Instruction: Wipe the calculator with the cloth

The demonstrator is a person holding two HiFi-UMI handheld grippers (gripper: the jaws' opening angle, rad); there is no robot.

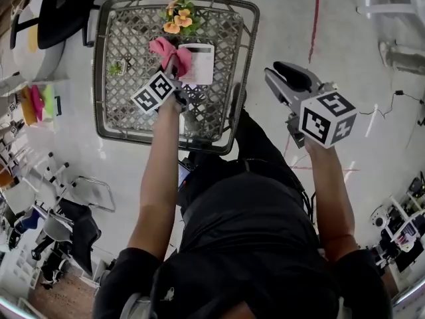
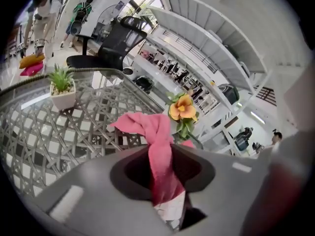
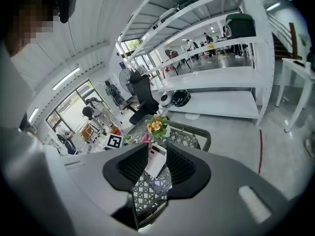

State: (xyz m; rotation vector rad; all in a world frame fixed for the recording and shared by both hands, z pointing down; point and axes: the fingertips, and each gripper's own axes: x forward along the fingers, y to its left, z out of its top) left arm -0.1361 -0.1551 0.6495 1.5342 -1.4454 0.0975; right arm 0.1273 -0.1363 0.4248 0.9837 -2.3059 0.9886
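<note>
While the person's left arm reaches out over the worktop (image 1: 106,121), the right arm stays bent closer in. It holds the right claw (image 1: 271,73) off the worktop's right side, above the pale floor (image 1: 345,38). That claw is released: its two jaws stand apart with nothing between them, and the right gripper view shows only the distant calculator (image 1: 198,64) through the gap.

Farther out, the left claw (image 1: 174,70) is clenched on the pink cloth (image 1: 171,53). The cloth is pinched in a bunched strip between the jaws, and its loose end flops out ahead of them. The cloth hangs at the calculator's left edge, and whether they touch cannot be told.

The white calculator lies flat on the lattice worktop, toward the far side, right of the cloth. Just beyond it stand orange flowers (image 1: 178,17), near the far rim. A small green potted plant (image 1: 116,67) sits well to the left. Past the worktop, a red line (image 1: 314,18) marks the floor.
</note>
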